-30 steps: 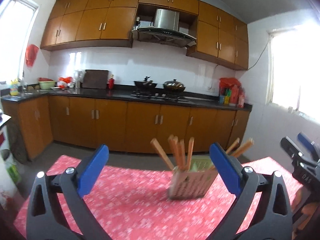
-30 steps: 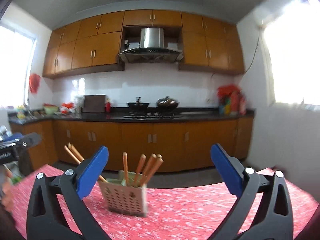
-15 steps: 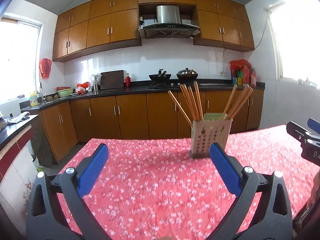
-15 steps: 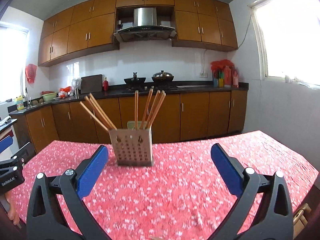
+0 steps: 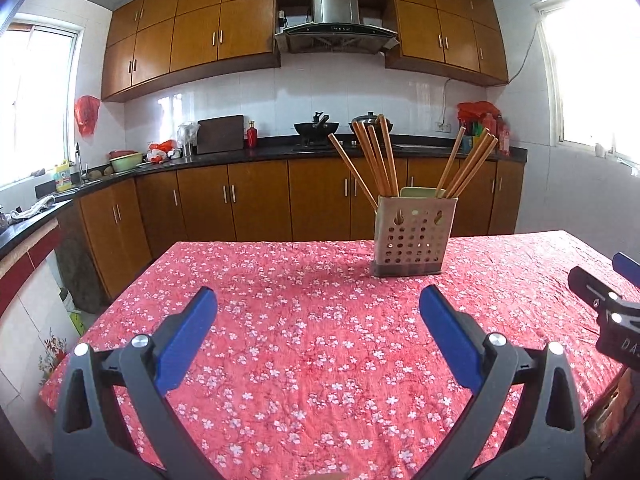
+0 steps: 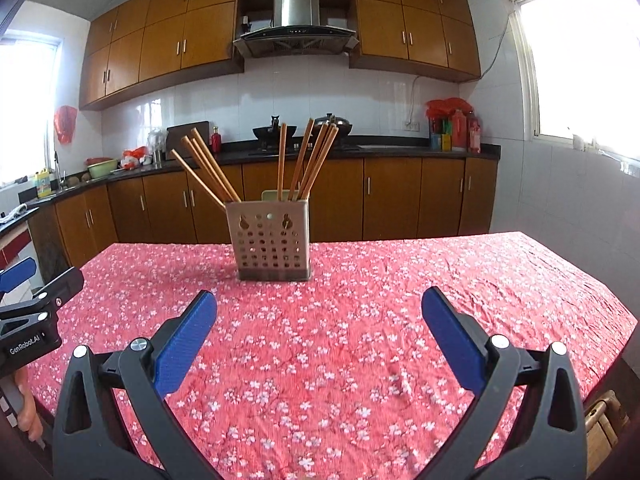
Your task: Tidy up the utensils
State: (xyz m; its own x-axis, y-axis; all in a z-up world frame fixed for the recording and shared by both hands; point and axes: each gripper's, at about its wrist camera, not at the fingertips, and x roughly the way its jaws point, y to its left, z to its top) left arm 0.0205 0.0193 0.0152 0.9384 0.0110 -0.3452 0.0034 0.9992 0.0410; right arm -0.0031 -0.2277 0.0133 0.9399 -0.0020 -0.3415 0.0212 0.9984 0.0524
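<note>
A: Where are the utensils?

B: All in one perforated chopstick holder [image 6: 273,240], standing upright on the bench [image 6: 400,320] with its red flowered cloth, towards the far edge. In the left wrist view it sits right of centre [image 5: 414,236].

A: How many wooden chopsticks [image 6: 208,172]?

B: I count nine from the right wrist view: four fanned to the left, one near upright, four leaning right. The clustered ones overlap, so it may be off by one. One holder, nothing loose on the cloth.

A: And the tools?

B: The left hand-held gripper [image 5: 318,320] and the right hand-held gripper [image 6: 319,322] both have their jaws spread wide and hold nothing; both are well short of the holder.

A: How will the sticks handle?

B: Light, stiff and thin, I'd judge, and smooth enough to twist in the pads. Pinch one across its upper shaft, above the rim. The holder looks light, so it may tip or slide; steady it with the other tool.
</note>
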